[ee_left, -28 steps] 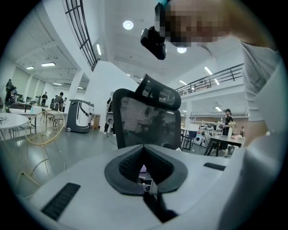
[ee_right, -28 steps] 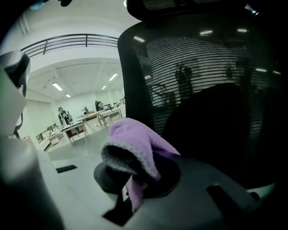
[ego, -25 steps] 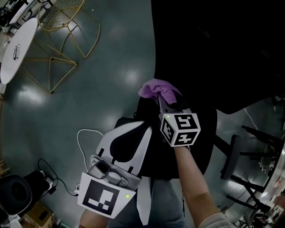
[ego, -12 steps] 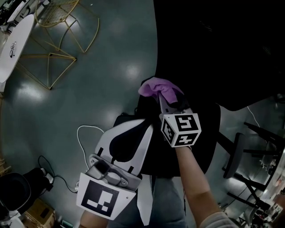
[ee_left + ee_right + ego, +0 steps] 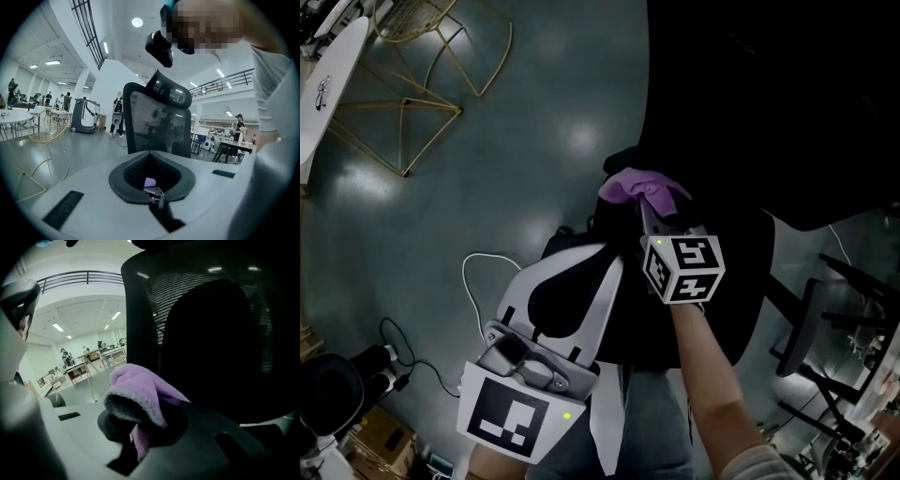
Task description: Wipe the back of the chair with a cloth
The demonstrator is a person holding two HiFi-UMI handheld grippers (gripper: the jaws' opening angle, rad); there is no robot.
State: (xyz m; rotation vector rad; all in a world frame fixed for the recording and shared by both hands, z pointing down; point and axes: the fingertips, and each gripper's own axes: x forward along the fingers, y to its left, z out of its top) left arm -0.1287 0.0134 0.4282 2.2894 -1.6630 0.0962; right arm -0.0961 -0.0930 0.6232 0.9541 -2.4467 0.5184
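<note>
Nudged cloth (image 5: 639, 184), pinched in right claw (image 5: 652, 212), slightly along chair back (image 5: 211, 324); held left claw (image 5: 613, 262) closed, empty, aside. Seemed mid-wipe.

Pale left gripper (image 5: 614, 264) and right gripper (image 5: 647, 208) — black-and-white marker cubes (image 5: 682, 270), green lights (image 5: 566, 413).

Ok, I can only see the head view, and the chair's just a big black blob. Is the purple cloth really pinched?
Observer: Yes. The right gripper view shows the right gripper with its jaws shut on the purple cloth, which bunches up over them.
Operator: What's the chair like?
Observer: The left gripper view shows a see-through mesh chair back with a headrest on top.
Operator: Is anybody else around?
Observer: Yes. That same view shows people standing far behind the chair, near a white machine.
</note>
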